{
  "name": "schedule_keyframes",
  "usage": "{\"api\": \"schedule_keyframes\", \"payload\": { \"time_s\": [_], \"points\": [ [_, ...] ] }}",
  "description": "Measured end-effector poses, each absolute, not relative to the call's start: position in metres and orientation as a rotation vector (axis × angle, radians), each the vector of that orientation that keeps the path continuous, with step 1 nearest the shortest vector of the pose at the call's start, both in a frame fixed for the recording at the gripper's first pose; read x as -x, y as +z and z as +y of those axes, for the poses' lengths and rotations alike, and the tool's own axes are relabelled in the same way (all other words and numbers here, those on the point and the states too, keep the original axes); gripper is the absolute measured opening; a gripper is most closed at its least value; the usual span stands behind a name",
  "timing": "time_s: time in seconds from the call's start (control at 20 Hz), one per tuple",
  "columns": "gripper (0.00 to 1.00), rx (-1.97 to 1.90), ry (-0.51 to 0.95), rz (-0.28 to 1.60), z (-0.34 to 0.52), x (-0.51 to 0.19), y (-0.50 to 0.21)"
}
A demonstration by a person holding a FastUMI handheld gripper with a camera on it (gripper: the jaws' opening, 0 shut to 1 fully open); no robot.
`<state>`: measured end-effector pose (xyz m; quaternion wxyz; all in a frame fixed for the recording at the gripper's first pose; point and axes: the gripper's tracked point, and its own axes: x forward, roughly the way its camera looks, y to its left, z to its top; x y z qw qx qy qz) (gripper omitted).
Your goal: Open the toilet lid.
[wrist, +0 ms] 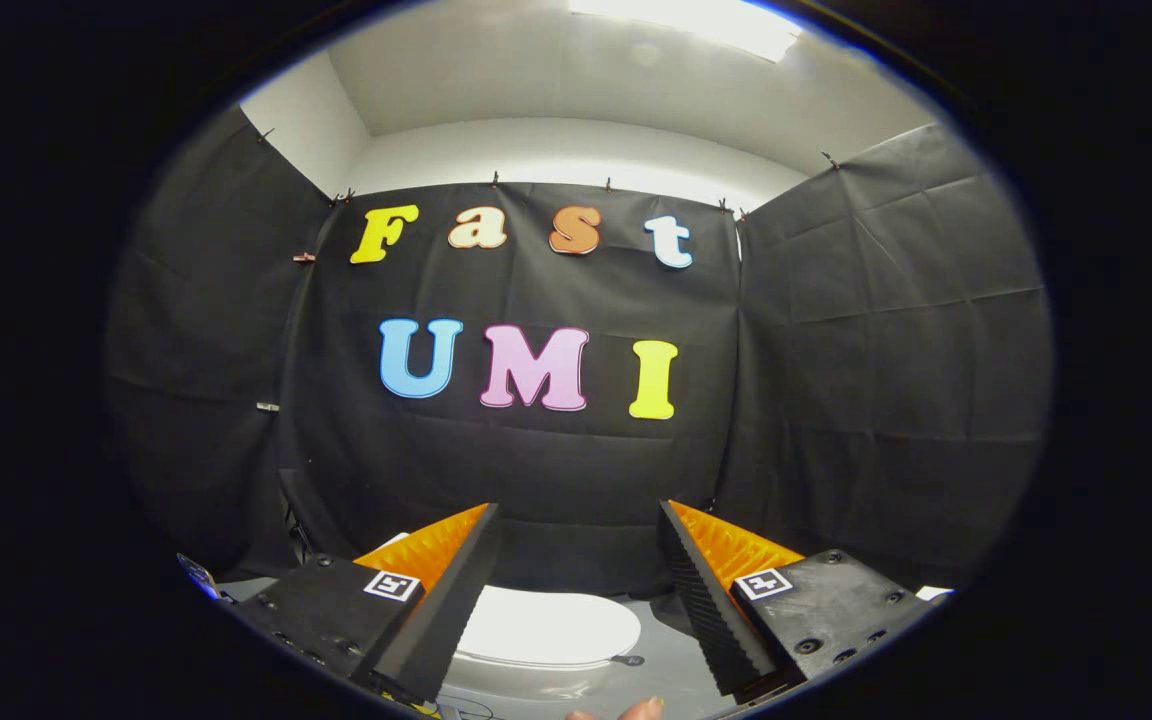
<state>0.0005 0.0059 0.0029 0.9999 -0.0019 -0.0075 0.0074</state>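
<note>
fingertip (642, 709) showing just under the fingers | gripper (578, 520) hanging wide open, gripping nothing | lid (548, 627) lying shut on the toilet, low between and just beyond the fingers | cloth wall (556, 480) standing behind

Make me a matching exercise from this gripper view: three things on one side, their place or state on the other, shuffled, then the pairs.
Things:
1. toilet lid
2. hand-held gripper
3. fingertip

Place or state:
A. open, holding nothing
B. skin-coloured, at the near edge below the gripper fingers
C. white, closed, low between the gripper fingers

Pairs: 1-C, 2-A, 3-B
</note>
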Motion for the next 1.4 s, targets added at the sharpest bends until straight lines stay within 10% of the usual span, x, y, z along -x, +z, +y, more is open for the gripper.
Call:
{"api": "schedule_keyframes", "payload": {
  "time_s": [1.4],
  "points": [
    [0.98, -0.090, 0.162, 0.161, -0.010, -0.047, -0.201]
  ]
}}
